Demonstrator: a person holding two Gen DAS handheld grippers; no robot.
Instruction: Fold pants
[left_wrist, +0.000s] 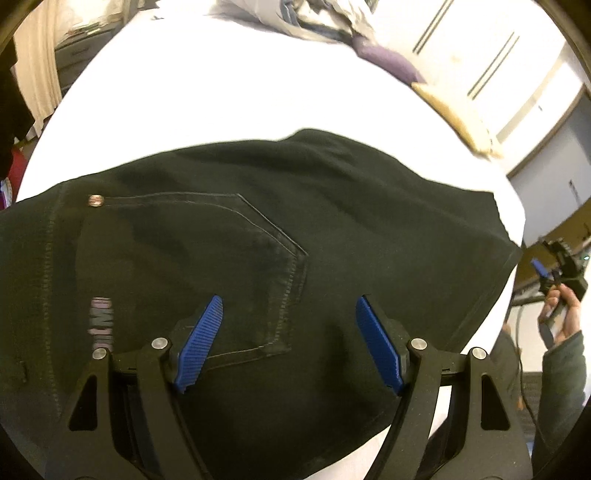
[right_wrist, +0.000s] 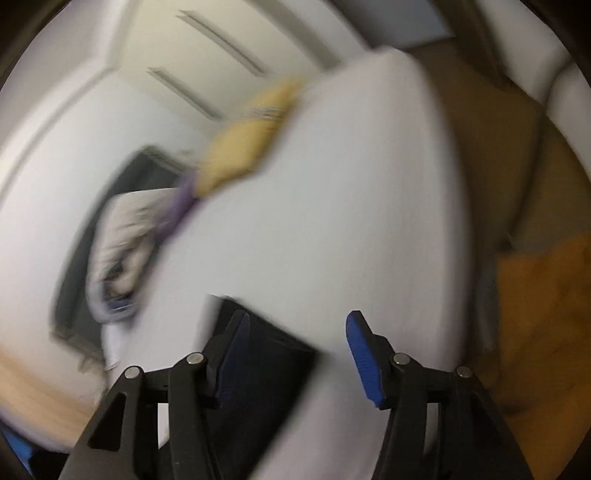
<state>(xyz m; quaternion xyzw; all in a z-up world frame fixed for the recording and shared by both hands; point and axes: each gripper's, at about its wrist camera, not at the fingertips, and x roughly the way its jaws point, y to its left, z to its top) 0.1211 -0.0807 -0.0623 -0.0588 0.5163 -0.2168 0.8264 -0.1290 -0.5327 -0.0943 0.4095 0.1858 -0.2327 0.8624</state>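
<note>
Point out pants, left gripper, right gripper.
pants (left_wrist: 229, 236), left wrist view, back pocket panel.
left gripper (left_wrist: 290, 341), left wrist view, gap midway between open fingertips.
right gripper (right_wrist: 297, 354), right wrist view, midway between open fingertips.

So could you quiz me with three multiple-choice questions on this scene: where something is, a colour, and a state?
1. Where do the pants lie?
A. on the white bed
B. on the floor
C. on a chair

2. What colour are the pads on the left tongs?
A. red
B. blue
C. green

3. How are the left tongs set?
A. shut on the pants
B. shut on nothing
C. open

Answers:
1. A, white bedding shows around the pants.
2. B, both pads are blue.
3. C, the pads stand wide apart above the pocket.
</note>
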